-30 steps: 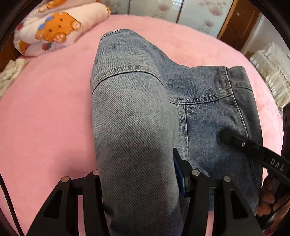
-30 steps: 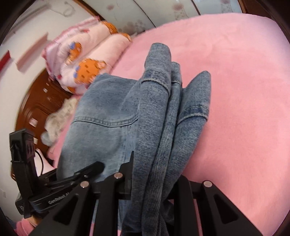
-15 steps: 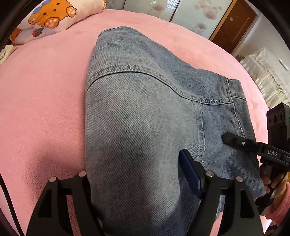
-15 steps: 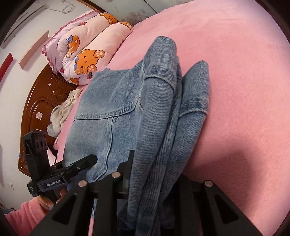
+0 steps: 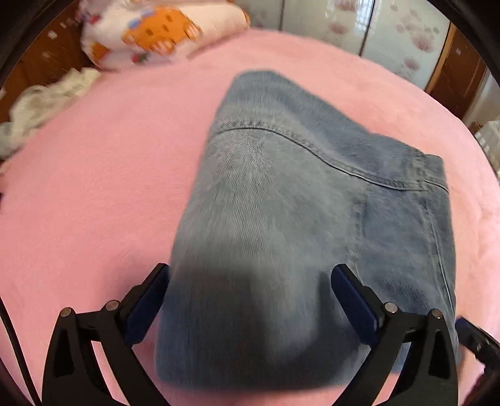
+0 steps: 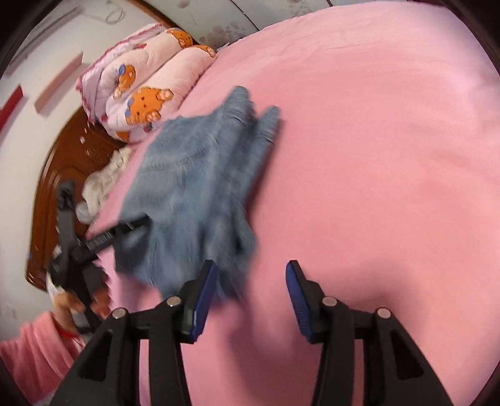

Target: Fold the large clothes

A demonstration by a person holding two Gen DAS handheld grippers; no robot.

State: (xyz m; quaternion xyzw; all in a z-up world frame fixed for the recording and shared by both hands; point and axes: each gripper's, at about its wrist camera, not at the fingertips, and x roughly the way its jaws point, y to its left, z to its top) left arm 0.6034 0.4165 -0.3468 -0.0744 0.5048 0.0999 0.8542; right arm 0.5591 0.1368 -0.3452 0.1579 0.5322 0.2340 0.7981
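A folded pair of blue jeans lies on the pink bed. My left gripper is open, its jaws spread wide on either side of the near end of the jeans. In the right wrist view the jeans lie ahead and to the left. My right gripper is open and empty, drawn back over bare pink sheet just right of the denim. The left gripper also shows in the right wrist view at the jeans' left edge.
A rolled quilt with orange bears lies at the head of the bed; it also shows in the right wrist view. A pale crumpled cloth lies by the wooden headboard. Wardrobe doors stand behind the bed.
Both grippers have opened and let go of the jeans. The right gripper has pulled back and away to the right; the jeans now lie flat on the bed.
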